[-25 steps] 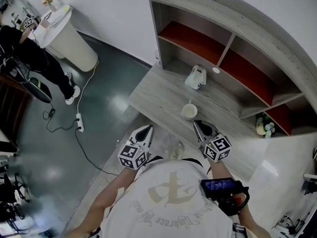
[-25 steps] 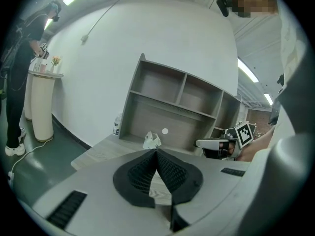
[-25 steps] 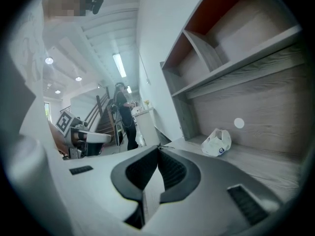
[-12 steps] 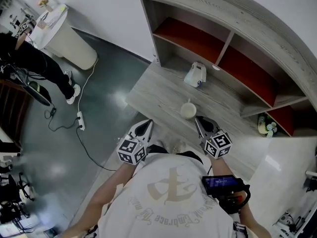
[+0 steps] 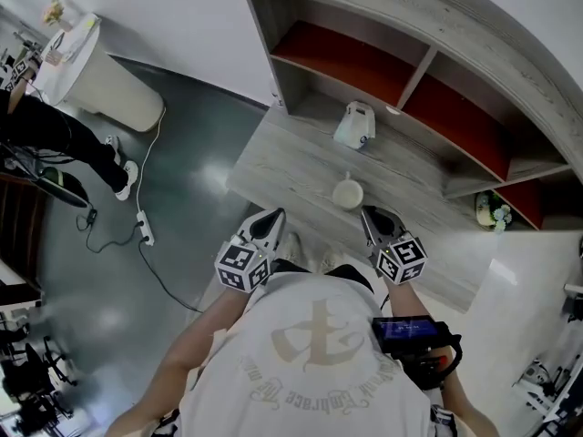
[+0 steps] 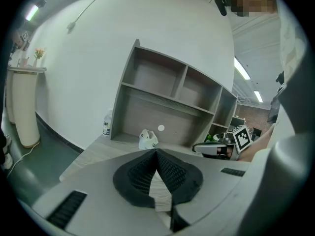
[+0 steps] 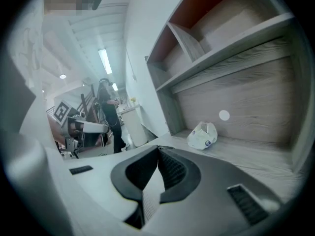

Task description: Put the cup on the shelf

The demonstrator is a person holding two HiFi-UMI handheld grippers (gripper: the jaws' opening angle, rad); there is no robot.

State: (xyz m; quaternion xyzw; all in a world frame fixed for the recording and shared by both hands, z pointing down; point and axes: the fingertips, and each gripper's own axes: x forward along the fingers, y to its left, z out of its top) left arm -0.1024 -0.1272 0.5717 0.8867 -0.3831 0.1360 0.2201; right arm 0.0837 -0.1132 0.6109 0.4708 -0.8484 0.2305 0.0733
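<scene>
The grey wooden shelf [image 5: 428, 71] is drifting leftward in my view. I'm holding my left hand-held gripper [image 5: 271, 218] and right hand-held gripper [image 5: 373, 217] shut, empty. The small white cup [image 5: 347, 192] is sitting on the grey surface [image 5: 282, 167] near the right one.

Bystanders and clutter around the work area
A crumpled white bag [image 5: 354, 124] sits on the grey tabletop [image 5: 282, 167], upper centre. At upper left stand a round white pedestal [image 5: 96, 80] and a person in black [image 5: 41, 135]. A power strip [image 5: 139, 228] lies on the dark floor [image 5: 191, 198].

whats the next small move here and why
Probably open the right gripper: its jaws are shut and empty, and the cup stands untouched on the desk just ahead of it, not yet on the shelf.
</scene>
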